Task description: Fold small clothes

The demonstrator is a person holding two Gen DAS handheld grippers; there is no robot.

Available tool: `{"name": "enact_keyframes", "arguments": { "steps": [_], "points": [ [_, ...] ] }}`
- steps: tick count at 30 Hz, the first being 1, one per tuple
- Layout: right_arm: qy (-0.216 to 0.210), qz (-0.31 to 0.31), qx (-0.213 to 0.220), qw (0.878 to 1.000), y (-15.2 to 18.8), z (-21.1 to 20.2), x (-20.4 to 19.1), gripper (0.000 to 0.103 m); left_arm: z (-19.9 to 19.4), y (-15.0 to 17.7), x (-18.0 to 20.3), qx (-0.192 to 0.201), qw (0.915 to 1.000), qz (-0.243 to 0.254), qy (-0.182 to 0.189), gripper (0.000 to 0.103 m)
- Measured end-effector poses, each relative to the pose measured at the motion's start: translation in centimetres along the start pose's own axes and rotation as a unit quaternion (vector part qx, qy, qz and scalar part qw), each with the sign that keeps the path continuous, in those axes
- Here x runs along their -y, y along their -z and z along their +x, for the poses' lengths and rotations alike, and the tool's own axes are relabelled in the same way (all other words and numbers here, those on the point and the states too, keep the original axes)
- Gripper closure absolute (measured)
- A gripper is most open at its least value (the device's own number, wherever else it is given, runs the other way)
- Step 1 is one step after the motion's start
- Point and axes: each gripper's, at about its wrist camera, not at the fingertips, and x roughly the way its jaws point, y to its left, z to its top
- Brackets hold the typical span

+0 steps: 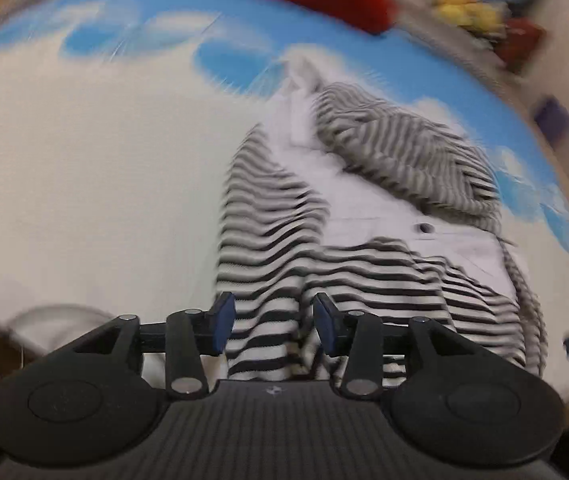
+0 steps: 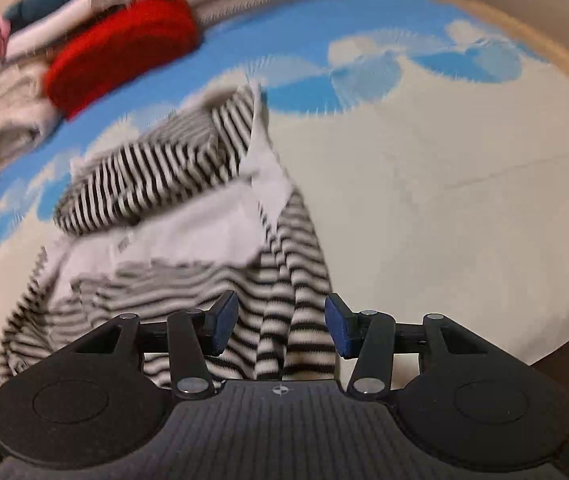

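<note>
Near the bench edge, both left gripper (image 1: 273, 322) and right gripper (image 2: 281, 324) have jaws part open, fabric between but not clearly pinched; square the striped top (image 1: 324, 216) before folding.

The striped garment (image 1: 276, 240) is soft knit cloth with a smooth pale woven panel (a dark button sits on it), and it lies on a matt, flat-woven sheet (image 1: 84, 168) printed in blue and cream. The left gripper (image 1: 272, 322) and right gripper (image 2: 282, 322) are matt black plastic with shiny metal pivot pins and blue rubbery-looking pads (image 2: 224, 322). The red garment (image 2: 124, 52) looks fuzzy, and the table edge (image 2: 544, 48) is light wood.
</note>
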Motion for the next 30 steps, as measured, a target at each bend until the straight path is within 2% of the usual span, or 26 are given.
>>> {"name": "enact_keyframes", "arguments": {
  "steps": [1,2,4,6,8,12,15,19,23,25,26,27,28,29,30],
  "points": [
    [0.0,-0.01,-0.008,1.0,0.3,0.6,-0.1,0.052,0.3,-0.1,-0.3,0.003,0.9999,-0.01,0.01,0.043],
    [0.003,-0.018,-0.02,1.0,0.4,1.0,-0.3,0.052,0.6,-0.2,-0.4,0.0,0.9998,-0.018,0.009,0.029],
    [0.01,-0.014,-0.045,0.999,0.8,2.1,-0.2,0.051,1.1,-0.2,-0.6,-0.01,0.9992,-0.037,0.008,0.025],
    [0.014,-0.006,-0.066,0.998,0.9,3.1,0.1,0.049,1.3,-0.3,-0.4,-0.02,0.9985,-0.045,0.022,0.021],
    [0.025,-0.002,-0.079,0.997,1.0,3.9,0.3,0.047,1.6,-0.2,-0.2,-0.021,0.9983,-0.046,0.027,0.019],
    [0.043,0.006,-0.103,0.994,1.6,5.4,0.8,0.045,2.9,-0.1,0.1,-0.03,0.9982,-0.052,0.003,0.018],
    [0.049,0.002,-0.111,0.993,1.9,5.9,0.8,0.044,4.5,0.4,0.0,-0.053,0.9962,-0.068,-0.014,0.018],
    [0.06,-0.003,-0.117,0.991,2.3,6.2,0.5,0.043,6.2,1.5,0.1,-0.081,0.9944,-0.048,-0.047,0.018],
    [0.07,-0.015,-0.114,0.991,2.6,6.4,-0.1,0.044,6.6,1.8,-0.3,-0.078,0.9949,-0.04,-0.05,0.019],
    [0.07,-0.019,-0.112,0.991,2.7,6.3,-0.2,0.046,6.5,1.9,-0.3,-0.074,0.9954,-0.039,-0.047,0.026],
    [0.069,-0.021,-0.111,0.991,2.7,6.2,-0.2,0.048,6.3,1.9,-0.2,-0.072,0.9959,-0.032,-0.045,0.043],
    [0.064,-0.021,-0.11,0.992,2.8,6.1,-0.2,0.064,6.2,1.9,-0.1,-0.071,0.9966,-0.023,-0.034,0.07],
    [0.054,-0.022,-0.111,0.992,2.8,6.0,-0.2,0.09,6.1,1.9,0.1,-0.073,0.997,-0.02,-0.02,0.084],
    [0.039,-0.026,-0.108,0.993,2.8,5.8,-0.3,0.089,6.0,1.9,0.4,-0.071,0.9973,-0.017,-0.011,0.092],
    [0.037,-0.033,-0.098,0.994,2.6,5.4,-0.5,0.09,5.5,1.9,0.7,-0.064,0.9978,-0.01,-0.011,0.092]
  ]
}}
